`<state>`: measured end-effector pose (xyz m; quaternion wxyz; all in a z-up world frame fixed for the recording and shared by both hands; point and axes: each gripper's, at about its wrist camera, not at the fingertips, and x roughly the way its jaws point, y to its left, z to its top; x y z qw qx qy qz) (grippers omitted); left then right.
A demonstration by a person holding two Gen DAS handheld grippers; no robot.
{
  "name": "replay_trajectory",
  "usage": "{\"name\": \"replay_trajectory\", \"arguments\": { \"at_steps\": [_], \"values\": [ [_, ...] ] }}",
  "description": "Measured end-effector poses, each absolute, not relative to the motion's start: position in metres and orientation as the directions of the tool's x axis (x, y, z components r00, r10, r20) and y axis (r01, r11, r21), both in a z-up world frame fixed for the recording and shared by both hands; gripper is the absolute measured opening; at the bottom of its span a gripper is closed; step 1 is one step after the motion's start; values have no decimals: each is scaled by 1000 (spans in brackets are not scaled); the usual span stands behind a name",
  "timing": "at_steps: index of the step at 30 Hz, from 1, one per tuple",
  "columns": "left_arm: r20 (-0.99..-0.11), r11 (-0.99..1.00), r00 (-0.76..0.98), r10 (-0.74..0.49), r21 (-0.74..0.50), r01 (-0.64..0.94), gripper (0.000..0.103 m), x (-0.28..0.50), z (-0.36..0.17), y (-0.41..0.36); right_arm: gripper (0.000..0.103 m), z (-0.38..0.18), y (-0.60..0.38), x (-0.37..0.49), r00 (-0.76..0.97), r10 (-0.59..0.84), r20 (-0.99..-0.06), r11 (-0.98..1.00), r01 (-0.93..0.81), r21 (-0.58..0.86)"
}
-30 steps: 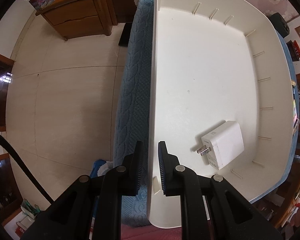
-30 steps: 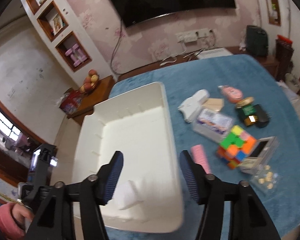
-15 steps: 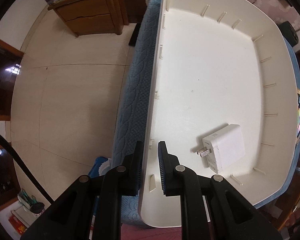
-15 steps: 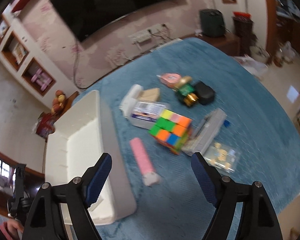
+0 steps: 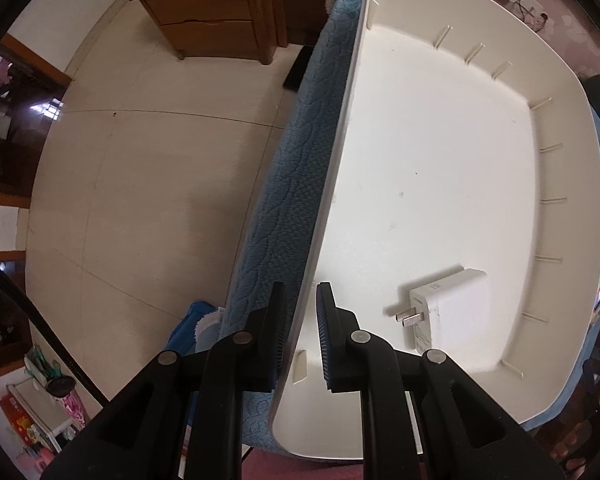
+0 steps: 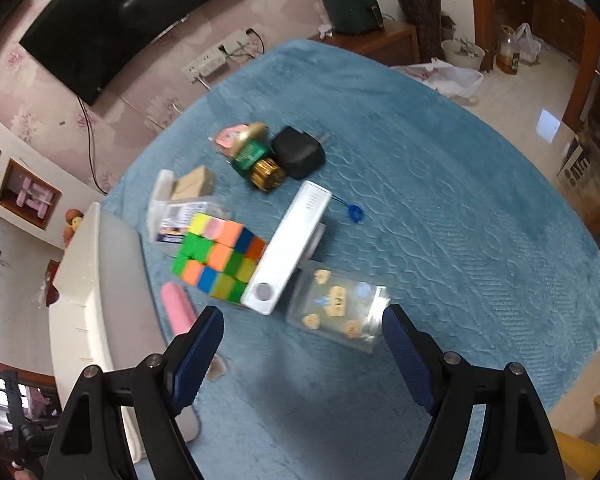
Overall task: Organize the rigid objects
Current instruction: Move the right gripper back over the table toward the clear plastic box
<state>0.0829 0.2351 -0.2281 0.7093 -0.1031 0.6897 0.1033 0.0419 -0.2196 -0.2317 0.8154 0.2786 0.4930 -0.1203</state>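
Observation:
My left gripper (image 5: pixel 300 286) points down and is shut on the near side wall of the white tray (image 5: pixel 420 160), one finger outside and one inside. A white plug charger (image 5: pixel 452 304) lies on the tray's floor. My right gripper (image 6: pixel 303 316) is open and hovers over loose objects on the blue cloth, with nothing between its fingers. Just beyond it lie a clear box of small pieces (image 6: pixel 340 308), a long white device (image 6: pixel 290 244), a colour cube (image 6: pixel 216 260) and a pink cylinder (image 6: pixel 176 312). The tray (image 6: pixel 96 280) stands to their left.
Farther back lie a green jar with a gold lid (image 6: pixel 256 160), a black charger (image 6: pixel 298 152), a wooden block (image 6: pixel 196 182) and a clear card box (image 6: pixel 180 220). The blue table's edge (image 5: pixel 284 184) runs along the tray; a wooden cabinet (image 5: pixel 220 20) stands on the floor.
My right gripper has swung from above the tray to over the loose objects, come lower, and its jaws have widened. The left gripper keeps its grip on the tray wall, rolled slightly.

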Motion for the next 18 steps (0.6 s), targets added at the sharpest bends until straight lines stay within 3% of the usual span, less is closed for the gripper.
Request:
{"name": "replay_trajectory", "arguments": {
  "at_steps": [11,18],
  "values": [
    [-1000,927,29,8,-4,-375,16,78,-227,246,82,-268,-212,52,354,33,-935,920,355,167],
    [-999,916,32,17,3,-402,16,72,-225,251,82,-281,-210,58,347,14,-938,936,326,134]
  ]
}}
